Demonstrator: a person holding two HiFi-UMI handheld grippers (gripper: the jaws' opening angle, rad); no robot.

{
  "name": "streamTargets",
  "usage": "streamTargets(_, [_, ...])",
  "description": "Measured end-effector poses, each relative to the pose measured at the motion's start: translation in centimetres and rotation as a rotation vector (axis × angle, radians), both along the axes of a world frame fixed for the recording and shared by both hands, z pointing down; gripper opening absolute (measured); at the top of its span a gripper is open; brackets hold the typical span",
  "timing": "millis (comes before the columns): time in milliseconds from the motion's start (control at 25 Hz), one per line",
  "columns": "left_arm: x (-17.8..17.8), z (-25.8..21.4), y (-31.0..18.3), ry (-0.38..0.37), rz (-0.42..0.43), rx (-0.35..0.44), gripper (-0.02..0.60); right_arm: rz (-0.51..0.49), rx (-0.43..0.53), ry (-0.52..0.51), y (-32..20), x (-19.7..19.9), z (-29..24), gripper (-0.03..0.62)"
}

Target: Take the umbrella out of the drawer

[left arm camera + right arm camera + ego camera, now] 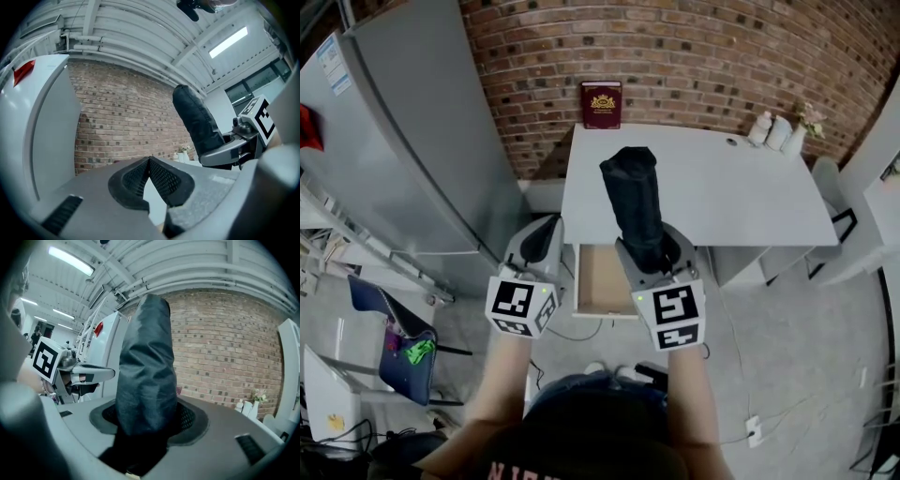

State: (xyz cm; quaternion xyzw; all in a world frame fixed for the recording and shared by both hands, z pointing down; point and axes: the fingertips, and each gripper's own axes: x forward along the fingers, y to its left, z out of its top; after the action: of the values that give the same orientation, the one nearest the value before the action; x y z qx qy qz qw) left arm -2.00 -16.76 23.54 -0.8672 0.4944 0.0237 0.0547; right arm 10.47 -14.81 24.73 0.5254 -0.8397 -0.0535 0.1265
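Note:
A black folded umbrella (pixel 636 202) in its sleeve stands up out of my right gripper (pixel 649 253), which is shut on its lower part. It is above the front of the white desk (pixel 722 187) and the open wooden drawer (pixel 602 279), whose visible inside is bare. In the right gripper view the umbrella (pixel 146 366) fills the gap between the pads (pixel 191 417). My left gripper (pixel 542 239) hangs beside it to the left, holding nothing. Its pads (pixel 164 177) touch at the tips. The umbrella (pixel 199 124) and right gripper (pixel 234 150) show at the right of the left gripper view.
A red book (pixel 601 104) leans on the brick wall at the desk's back edge. White bottles (pixel 773 131) stand at the back right corner. A tall grey cabinet (pixel 412 141) is at the left and a blue chair (pixel 398 347) lower left. Cables and a power strip (pixel 754 429) lie on the floor.

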Motion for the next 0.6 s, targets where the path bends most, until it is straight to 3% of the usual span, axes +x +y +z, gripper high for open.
streamTargets(280, [1.4, -2.3, 0.9, -0.014, 0.005, 0.066, -0.003, 0.02, 0.162, -0.09, 1.2, 3.4, -2.9, 0.244])
streamTargets(600, [1.4, -4.1, 0.6, 0.01, 0.007, 0.108, -0.003, 0.044, 0.246, -0.17, 1.1, 7.1, -5.2, 0.244])
